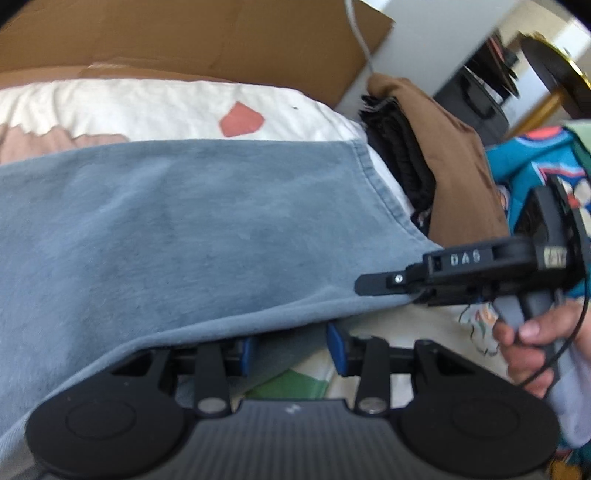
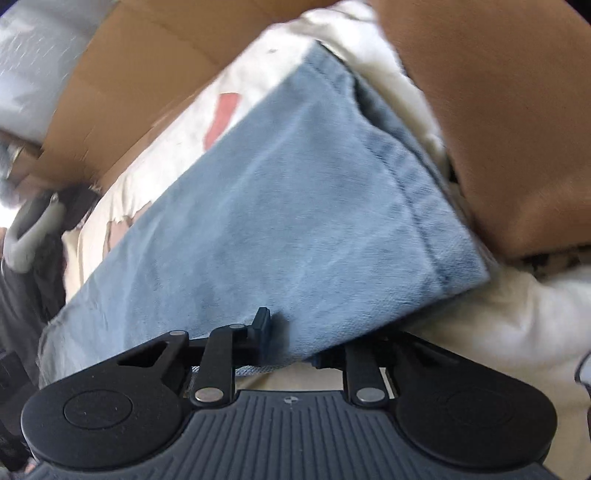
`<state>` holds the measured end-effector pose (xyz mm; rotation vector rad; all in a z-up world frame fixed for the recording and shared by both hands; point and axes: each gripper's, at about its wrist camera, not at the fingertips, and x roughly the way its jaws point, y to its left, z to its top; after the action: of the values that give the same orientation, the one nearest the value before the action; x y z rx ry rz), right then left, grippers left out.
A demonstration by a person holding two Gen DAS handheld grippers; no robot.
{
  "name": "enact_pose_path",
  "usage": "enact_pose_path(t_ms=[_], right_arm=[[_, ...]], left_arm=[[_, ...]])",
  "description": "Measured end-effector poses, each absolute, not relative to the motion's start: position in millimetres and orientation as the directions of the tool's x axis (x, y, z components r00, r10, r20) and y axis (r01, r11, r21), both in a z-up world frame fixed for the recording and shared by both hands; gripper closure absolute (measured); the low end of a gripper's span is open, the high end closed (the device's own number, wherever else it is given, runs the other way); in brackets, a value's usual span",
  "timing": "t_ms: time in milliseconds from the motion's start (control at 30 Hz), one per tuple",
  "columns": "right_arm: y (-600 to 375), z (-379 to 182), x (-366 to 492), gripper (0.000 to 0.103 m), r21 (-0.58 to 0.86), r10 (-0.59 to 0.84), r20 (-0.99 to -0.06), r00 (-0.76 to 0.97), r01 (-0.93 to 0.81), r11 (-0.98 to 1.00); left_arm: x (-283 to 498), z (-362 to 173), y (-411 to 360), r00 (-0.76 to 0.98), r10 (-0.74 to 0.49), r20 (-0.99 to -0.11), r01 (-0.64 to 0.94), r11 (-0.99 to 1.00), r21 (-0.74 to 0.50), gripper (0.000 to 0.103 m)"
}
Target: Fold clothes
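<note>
Surface: cream bedcover printed with red and pink patches (image 1: pixel 166 107), rumpled.
Garment: faded blue cotton T-shirt (image 1: pixel 184 221), spread flat across bedcover, hem toward folded brown and black clothes (image 1: pixel 454 155).
Left gripper (image 1: pixel 288 350): blue pads parted, shirt edge draped over them.
Right gripper (image 2: pixel 291 339): clamped on shirt's near edge.
Room: brown cardboard sheet (image 1: pixel 184 33) behind bed; white wall beyond.

This looks like a room in a home, with a soft white bed cover (image 1: pixel 155 107) with coloured patches under the clothes, a big brown cardboard box (image 1: pixel 184 33) at 12 o'clock, and a pile of folded clothes (image 1: pixel 436 162) at 2 o'clock.
</note>
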<state>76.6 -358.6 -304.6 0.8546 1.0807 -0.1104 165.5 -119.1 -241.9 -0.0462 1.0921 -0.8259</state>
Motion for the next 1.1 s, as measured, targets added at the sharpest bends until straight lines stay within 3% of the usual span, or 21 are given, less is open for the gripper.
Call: enact_pose_path(t_ms=[100,200,367,633,833,967,1100], right_arm=[[-362.0,-303.9,73.1,0.079,0.565,0.324,-0.809,0.491,0.496,0.659],[-365.2,-301.5,70.2,0.091,0.572,0.302,-0.798,0.521,0.500,0.650],[-372.4,-297.6,62.8,0.093,0.573,0.243,-0.787,0.567,0.526,0.629],[-402.4,-300.5,38.9,0.086,0.587,0.123,-0.775,0.620,0.633,0.505],[-401.8,-289.5,40.6,0.092,0.593,0.084,-0.736,0.672,0.578,0.561],[-403.6,-283.7,42.4,0.092,0.597,0.066,-0.714,0.697,0.556,0.579],[-402.2,-296.5,41.1,0.092,0.544,0.052,-0.753,0.656,0.577,0.609]], left_arm=[[160.4,-242.1,-124.6,0.206,-0.612,-0.764,0.629,0.680,-0.376,0.057],[156.6,-244.0,-130.6,0.197,-0.616,-0.763,0.669,0.654,-0.355,0.046],[155.8,-247.5,-139.5,0.175,-0.601,-0.780,0.709,0.626,-0.324,0.045],[155.6,-246.6,-144.6,0.188,-0.606,-0.773,0.720,0.621,-0.311,0.046],[145.2,-249.1,-154.8,0.170,-0.589,-0.790,0.775,0.576,-0.262,0.045],[134.0,-247.9,-150.1,0.119,-0.597,-0.793,0.782,0.548,-0.296,0.045],[125.7,-250.0,-145.9,0.081,-0.604,-0.793,0.759,0.553,-0.344,0.045]])
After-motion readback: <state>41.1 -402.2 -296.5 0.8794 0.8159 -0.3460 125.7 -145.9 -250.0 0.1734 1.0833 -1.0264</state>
